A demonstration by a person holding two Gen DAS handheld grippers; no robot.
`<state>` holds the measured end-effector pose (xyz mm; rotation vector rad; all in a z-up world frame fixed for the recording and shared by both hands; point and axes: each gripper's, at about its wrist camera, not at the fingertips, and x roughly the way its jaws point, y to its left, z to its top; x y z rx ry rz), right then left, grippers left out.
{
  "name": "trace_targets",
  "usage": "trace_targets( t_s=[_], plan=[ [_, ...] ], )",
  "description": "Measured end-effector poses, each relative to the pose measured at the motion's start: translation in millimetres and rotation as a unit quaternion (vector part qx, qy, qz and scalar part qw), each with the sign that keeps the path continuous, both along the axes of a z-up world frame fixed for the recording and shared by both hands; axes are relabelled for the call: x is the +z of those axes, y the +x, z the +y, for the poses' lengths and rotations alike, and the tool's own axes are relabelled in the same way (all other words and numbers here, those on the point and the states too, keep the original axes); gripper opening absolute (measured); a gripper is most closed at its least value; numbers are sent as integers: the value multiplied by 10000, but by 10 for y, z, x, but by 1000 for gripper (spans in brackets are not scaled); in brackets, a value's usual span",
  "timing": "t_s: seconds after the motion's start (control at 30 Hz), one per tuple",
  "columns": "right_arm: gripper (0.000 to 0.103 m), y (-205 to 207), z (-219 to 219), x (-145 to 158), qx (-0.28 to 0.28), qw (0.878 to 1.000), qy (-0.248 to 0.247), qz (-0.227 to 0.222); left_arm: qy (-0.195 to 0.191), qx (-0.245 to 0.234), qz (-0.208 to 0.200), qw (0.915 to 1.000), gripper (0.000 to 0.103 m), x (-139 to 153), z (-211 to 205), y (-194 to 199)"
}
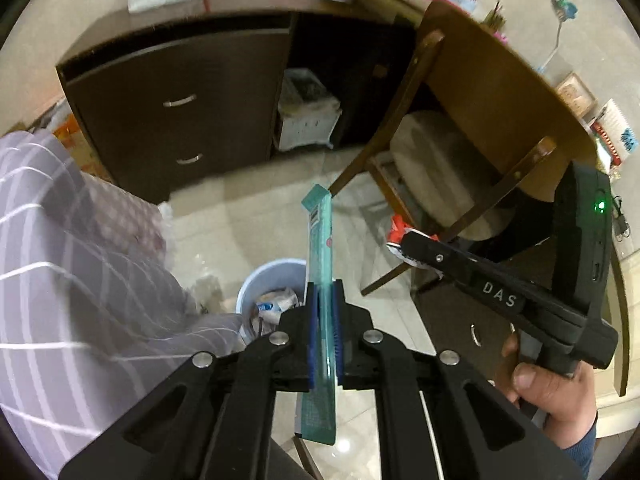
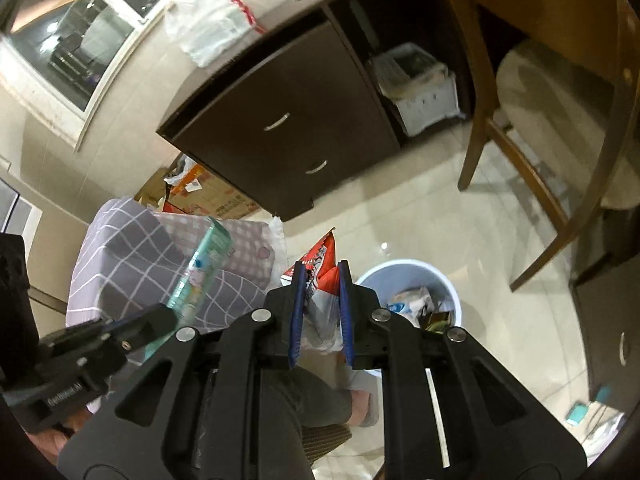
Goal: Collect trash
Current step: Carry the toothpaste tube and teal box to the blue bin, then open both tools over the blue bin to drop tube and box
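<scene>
My left gripper (image 1: 325, 286) is shut on a long teal toothbrush package (image 1: 320, 248), which stands edge-on between the blue pads and sticks out past them. The same teal package (image 2: 200, 268) shows at the left of the right wrist view, held in the left gripper (image 2: 168, 314). My right gripper (image 2: 322, 268) is shut on a crumpled red and white snack wrapper (image 2: 320, 276). That wrapper (image 1: 398, 232) pokes out of the right gripper (image 1: 396, 244) in the left wrist view. A light blue waste bin (image 2: 404, 276) with rubbish inside stands on the floor just below and right of the right gripper; the bin (image 1: 264, 280) lies left of the left fingers.
A dark brown drawer cabinet (image 2: 288, 128) and a white basket (image 2: 424, 88) stand behind the bin. A wooden chair (image 1: 472, 128) with a cushion is to the right. Checked purple bedding (image 1: 68, 248) fills the left. The floor is glossy tile. A hand (image 1: 552, 392) holds the right gripper.
</scene>
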<state>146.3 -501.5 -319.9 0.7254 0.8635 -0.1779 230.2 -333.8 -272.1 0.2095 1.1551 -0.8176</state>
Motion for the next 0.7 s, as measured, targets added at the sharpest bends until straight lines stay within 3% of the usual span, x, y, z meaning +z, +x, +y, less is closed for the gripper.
trace_targets(
  t_s=[0.13, 0.17, 0.2, 0.23, 0.27, 0.37, 0.43, 0.7],
  plan=[
    [20, 109, -57, -248, 28, 9996, 219, 174, 272, 10, 61, 9996, 9, -173, -169, 91],
    [25, 123, -66, -292, 20, 9993, 282, 224, 327, 28, 78, 9994, 20, -205, -191, 131],
    [54, 135, -85, -343, 11, 9990, 363, 277, 404, 51, 88, 9991, 34, -238, -218, 159],
    [81, 128, -110, -393, -92, 9985, 396, 362, 452, 136, 70, 9989, 66, -241, -207, 197],
    [82, 114, -116, -390, -177, 9985, 369, 370, 386, 255, 56, 9989, 84, -222, -172, 228],
    [86, 63, -163, -403, -320, 9980, 363, 410, 331, 395, 7, 9987, 88, -144, -99, 285],
    [96, 34, -179, -373, -435, 9977, 228, 471, 384, 403, -98, 9984, 88, -98, -81, 274],
    [97, -55, -119, 33, -612, 9974, -176, 324, 2, 451, -688, 9966, 94, 375, 116, 108]
  ],
)
